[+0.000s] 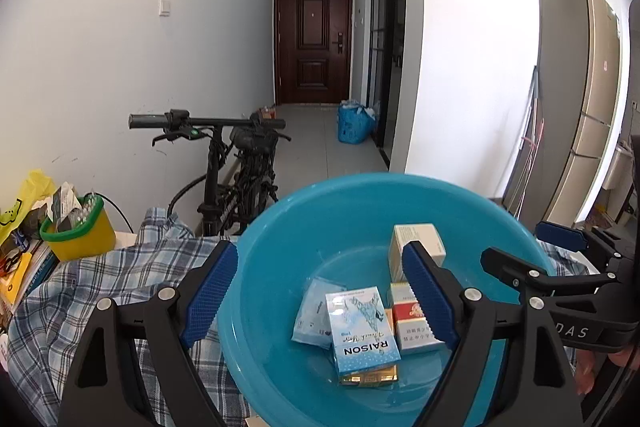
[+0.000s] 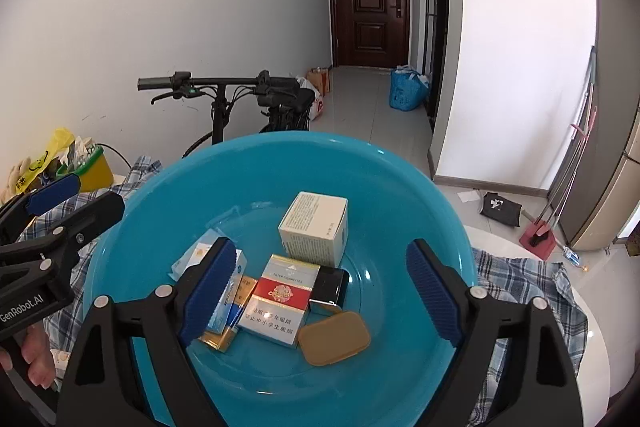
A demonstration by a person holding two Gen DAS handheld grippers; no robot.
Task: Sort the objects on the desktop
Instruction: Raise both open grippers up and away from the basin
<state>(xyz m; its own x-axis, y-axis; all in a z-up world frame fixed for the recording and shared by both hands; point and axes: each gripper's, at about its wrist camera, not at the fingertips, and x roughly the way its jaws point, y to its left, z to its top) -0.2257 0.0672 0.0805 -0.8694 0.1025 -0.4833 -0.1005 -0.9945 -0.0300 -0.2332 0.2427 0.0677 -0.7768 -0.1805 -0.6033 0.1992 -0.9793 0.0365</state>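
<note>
A blue plastic basin sits on a plaid cloth and holds several small items: a light blue RAISON pack, a red and white cigarette pack, a white box, a black lighter-like case, a tan oval case and a clear sachet. My left gripper is open, one finger outside the basin's left rim and one inside it. My right gripper is open and empty above the basin's near side.
A plaid cloth covers the round white table. A yellow tub with a green rim and books stand at the left. A bicycle leans beyond the table. A hallway with a door lies behind.
</note>
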